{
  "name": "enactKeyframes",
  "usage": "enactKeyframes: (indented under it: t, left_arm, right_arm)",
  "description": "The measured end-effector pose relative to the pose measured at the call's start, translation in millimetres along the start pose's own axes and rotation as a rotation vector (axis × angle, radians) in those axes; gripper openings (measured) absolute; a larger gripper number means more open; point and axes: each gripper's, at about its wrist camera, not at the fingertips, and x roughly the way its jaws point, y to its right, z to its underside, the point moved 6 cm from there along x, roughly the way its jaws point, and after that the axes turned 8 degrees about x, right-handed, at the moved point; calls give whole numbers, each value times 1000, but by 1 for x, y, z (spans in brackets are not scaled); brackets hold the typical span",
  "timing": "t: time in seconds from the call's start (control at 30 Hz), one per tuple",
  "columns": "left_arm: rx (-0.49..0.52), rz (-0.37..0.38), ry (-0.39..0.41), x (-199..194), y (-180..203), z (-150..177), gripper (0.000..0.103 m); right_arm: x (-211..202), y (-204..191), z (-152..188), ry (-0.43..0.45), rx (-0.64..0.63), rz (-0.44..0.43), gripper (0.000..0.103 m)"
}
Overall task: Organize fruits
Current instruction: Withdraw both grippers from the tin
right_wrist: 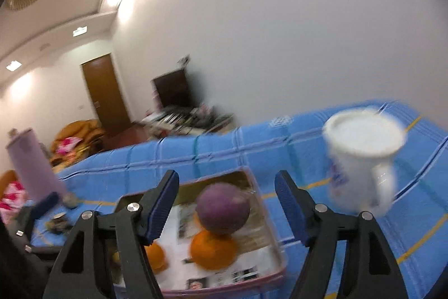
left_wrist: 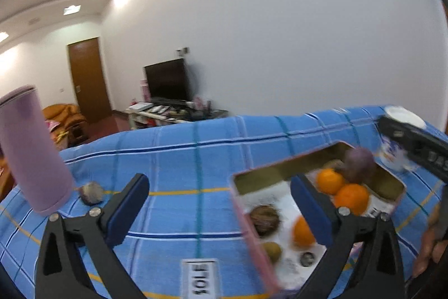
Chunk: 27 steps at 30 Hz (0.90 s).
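Observation:
A pink-sided tin tray (left_wrist: 249,223) lies on the blue checked cloth. It holds three oranges (left_wrist: 351,198), a purple round fruit (left_wrist: 359,163), a brown round fruit (left_wrist: 264,219) and a green-brown kiwi (left_wrist: 271,251). My left gripper (left_wrist: 221,203) is open and empty above the tray's left edge. A brown fruit (left_wrist: 91,192) lies loose on the cloth at left. In the right wrist view my right gripper (right_wrist: 226,203) is open and empty above the tray (right_wrist: 271,237), with the purple fruit (right_wrist: 222,210) and an orange (right_wrist: 214,250) between its fingers' lines.
A lilac tumbler (left_wrist: 33,150) stands at the left of the cloth. A white mug (right_wrist: 364,159) stands right of the tray. The blue cloth (left_wrist: 179,159) ends at a far edge with a room, TV and door behind.

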Motion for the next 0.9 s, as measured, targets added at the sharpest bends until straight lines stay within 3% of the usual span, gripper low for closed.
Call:
enactKeyframes:
  t: [0.1, 0.23, 0.5, 0.9]
  left_arm:
    - [-58, -41, -15, 2, -19, 5, 103]
    - [-61, -85, -35, 5, -29, 13, 103]
    - [-43, -96, -5, -2, -29, 15, 103]
    - [-57, -75, -21, -14, -39, 24, 103]
  right_arm:
    - [-12, 4, -7, 79, -11, 61, 76]
    - [-12, 11, -6, 73, 1, 101, 76]
    - [-28, 0, -3, 131, -46, 112, 76]
    - [-28, -32, 16, 123, -142, 142, 76]
